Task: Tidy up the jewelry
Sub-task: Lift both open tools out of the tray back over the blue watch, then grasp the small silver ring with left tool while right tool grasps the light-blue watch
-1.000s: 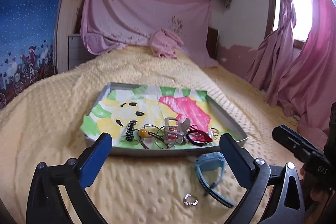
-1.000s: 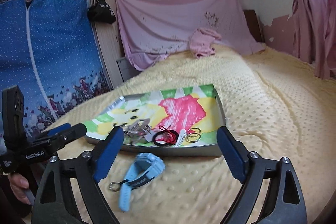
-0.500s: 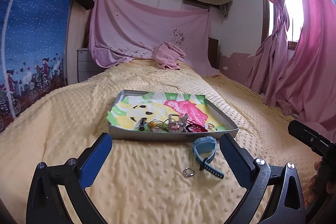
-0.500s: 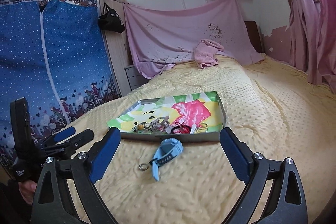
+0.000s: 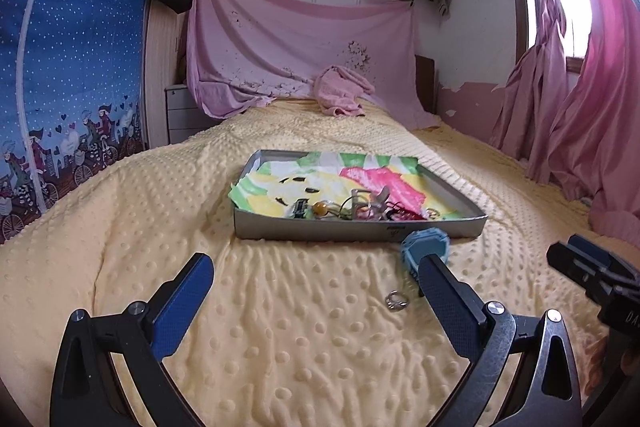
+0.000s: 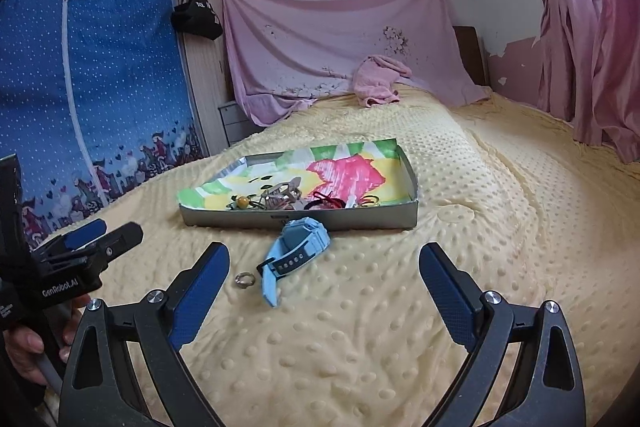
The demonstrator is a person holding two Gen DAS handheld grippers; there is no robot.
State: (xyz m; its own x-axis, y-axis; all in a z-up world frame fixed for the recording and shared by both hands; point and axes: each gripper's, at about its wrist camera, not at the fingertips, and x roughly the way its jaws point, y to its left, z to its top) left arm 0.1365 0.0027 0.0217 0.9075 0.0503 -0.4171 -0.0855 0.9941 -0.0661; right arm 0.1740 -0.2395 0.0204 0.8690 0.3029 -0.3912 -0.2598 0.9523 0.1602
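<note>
Jewelry, a tangle of small rings, cords and clasps (image 5: 352, 207), lies along the near side of a shallow grey metal tray (image 5: 320, 229) on the yellow dotted bedspread (image 5: 280, 327). Left tongs (image 5: 316, 281) are spread wide, empty. A small silver ring (image 6: 244, 279) and light-blue wristwatch (image 6: 298, 245) lie before the tray. Right tongs (image 6: 324, 269) are likewise spread, empty.

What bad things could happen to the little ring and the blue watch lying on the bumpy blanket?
1. The silver ring is tiny and lies on the soft yellow blanket; pressing down nearby might sink or roll it between the bumps.
2. The blue watch lies right beside the ring, so the open right gripper might catch its strap by mistake.
3. The tray already holds a tangle of jewelry; dropping more in could knot things.
</note>
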